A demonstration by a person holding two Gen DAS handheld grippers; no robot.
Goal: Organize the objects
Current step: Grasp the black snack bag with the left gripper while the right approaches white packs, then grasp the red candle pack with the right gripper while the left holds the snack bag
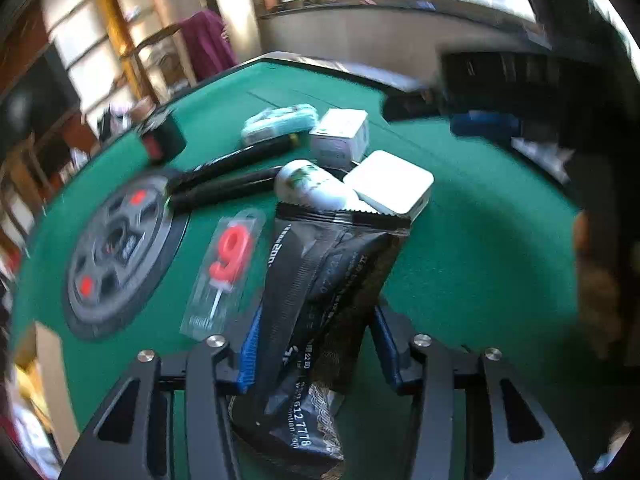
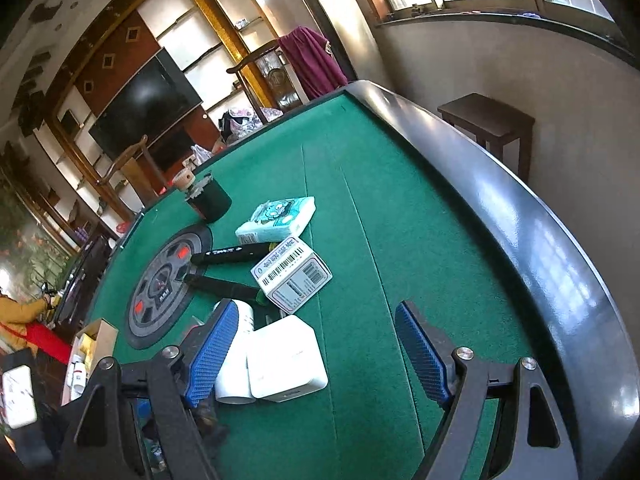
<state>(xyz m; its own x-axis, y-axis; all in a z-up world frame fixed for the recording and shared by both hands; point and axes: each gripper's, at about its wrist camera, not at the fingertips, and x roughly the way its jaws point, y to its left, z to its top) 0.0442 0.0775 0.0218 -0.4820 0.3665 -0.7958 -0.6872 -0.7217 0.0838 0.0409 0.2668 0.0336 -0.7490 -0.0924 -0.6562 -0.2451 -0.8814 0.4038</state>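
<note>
My left gripper [image 1: 317,328] is shut on a black foil packet [image 1: 320,280], whose crimped top leans on a white bottle [image 1: 312,184] and a white square box [image 1: 390,186]. A red "9" candle in a clear sleeve [image 1: 228,268] lies just to its left. My right gripper [image 2: 316,312] stands open low over the green table [image 2: 400,200]. The white square box [image 2: 286,356] lies between its fingers, and the white bottle [image 2: 236,360] rests by the left pad, neither gripped. Beyond are a barcoded carton [image 2: 292,276], a teal tissue pack [image 2: 276,220] and two black sticks [image 2: 232,256].
A round black panel with red marks [image 2: 164,284] is set in the felt at the left, with a dark cup [image 2: 210,198] behind it. A glossy black rim [image 2: 520,240] borders the table on the right. A dark stool [image 2: 488,124] stands beyond the rim.
</note>
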